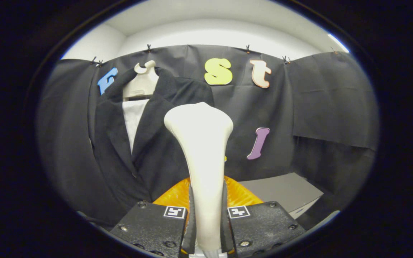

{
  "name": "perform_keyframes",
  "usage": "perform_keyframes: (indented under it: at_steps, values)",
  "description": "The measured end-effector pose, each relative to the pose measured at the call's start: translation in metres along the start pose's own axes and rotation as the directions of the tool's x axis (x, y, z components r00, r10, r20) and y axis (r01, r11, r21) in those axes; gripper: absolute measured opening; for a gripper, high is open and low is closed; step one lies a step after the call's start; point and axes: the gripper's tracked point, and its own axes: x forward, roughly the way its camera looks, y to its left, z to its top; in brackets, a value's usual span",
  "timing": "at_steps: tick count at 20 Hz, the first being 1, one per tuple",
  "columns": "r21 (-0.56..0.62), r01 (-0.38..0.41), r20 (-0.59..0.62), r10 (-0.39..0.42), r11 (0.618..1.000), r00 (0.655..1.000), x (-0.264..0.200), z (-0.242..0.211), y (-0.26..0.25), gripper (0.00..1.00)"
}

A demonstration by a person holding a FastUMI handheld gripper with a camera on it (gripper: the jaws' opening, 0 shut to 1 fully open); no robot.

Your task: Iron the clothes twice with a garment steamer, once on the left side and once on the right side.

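item: hand-held gripper [206, 229]. state: closed narrowly on the handle of the garment steamer [201, 143], both fingers pressed against its sides; the steamer is held upright, its broad head raised beyond the fingers.

item: garment steamer. pale body, flared at the top. the head is seen in front of the right half of the jacket; whether it touches the cloth cannot be told.

item: dark jacket [138, 150]. hung on a pale hanger [142, 83] at the far left, against the booth wall; a white shirt front [133, 120] is shown between the lapels. no steam is seen, and no pressed area can be made out on the cloth.

item: orange object [177, 195]. ridged, lying just beyond the fingers, low and near; its kind cannot be told.

item: grey table [285, 190]. placed to the right, below the wall.

progress, as judged: the steamer is taken up, so the pick-up is done. whether either pass has been made cannot be read from the cloth. at most, both the left-side and right-side passes are left to be done.
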Motion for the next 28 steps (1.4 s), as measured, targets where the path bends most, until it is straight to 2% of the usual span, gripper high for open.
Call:
perform_keyframes:
  at_steps: [4,10,21,28]
  values:
    - [-0.027,0.003,0.033,-0.003,1.000,0.999,0.017,0.020,0.038,0.29]
    - [-0.056,0.011,0.031,-0.009,0.998,0.999,0.052,0.028,0.066,0.29]
    - [-0.064,0.022,-0.003,-0.022,0.998,1.000,0.061,0.001,0.057,0.30]
    - [-0.058,0.010,-0.042,-0.013,0.998,0.999,0.062,-0.034,0.052,0.30]
